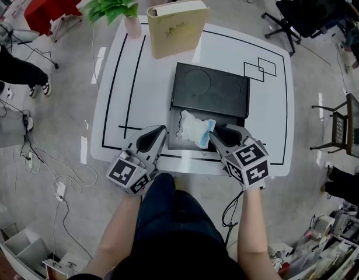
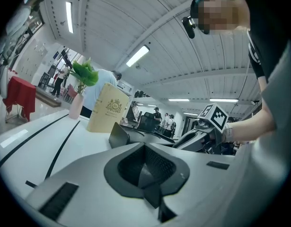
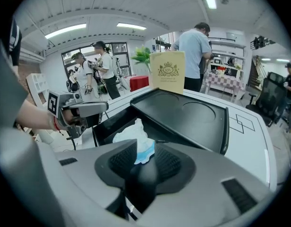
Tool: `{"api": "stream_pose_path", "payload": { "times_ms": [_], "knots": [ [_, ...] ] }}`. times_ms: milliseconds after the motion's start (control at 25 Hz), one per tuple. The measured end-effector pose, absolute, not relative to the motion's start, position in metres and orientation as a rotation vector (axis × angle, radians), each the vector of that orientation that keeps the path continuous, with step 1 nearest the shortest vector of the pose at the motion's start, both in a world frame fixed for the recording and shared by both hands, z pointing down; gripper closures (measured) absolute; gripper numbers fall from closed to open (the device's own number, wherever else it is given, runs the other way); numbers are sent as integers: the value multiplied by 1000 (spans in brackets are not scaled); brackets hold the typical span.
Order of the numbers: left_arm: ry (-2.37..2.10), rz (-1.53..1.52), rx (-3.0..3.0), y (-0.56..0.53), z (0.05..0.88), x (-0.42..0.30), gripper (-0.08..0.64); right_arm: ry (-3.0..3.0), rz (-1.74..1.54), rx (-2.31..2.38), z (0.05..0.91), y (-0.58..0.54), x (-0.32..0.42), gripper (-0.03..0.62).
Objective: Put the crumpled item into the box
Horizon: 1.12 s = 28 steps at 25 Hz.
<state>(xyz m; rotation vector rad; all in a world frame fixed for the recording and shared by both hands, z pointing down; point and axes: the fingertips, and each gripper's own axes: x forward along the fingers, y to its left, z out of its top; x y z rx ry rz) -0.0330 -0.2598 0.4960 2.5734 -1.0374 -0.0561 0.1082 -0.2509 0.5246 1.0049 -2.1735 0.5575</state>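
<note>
A crumpled white and blue item lies in the open tray of a black box, whose lid leans back behind it. My right gripper reaches in from the right, shut on the item's blue end. In the right gripper view the crumpled item sits between the pads of my right gripper, in front of the box lid. My left gripper rests at the box's front left corner, outside it. In the left gripper view my left gripper holds nothing, its jaws shut.
The box sits on a white table marked with black lines. A cream book stands at the far edge beside a plant in a pink vase. An office chair and a red-covered stand are beyond. People stand in the background.
</note>
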Motion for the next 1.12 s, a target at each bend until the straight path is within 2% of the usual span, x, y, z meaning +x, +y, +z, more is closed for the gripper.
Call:
{"api": "stream_pose_path", "payload": {
  "times_ms": [200, 1120],
  "knots": [
    [-1033, -47, 2589, -252, 492, -30, 548, -2223, 531, 1069, 516, -245, 112, 583],
    [-1063, -59, 2656, -199, 459, -21, 548, -2537, 487, 1244, 453, -182, 106, 588]
  ]
}}
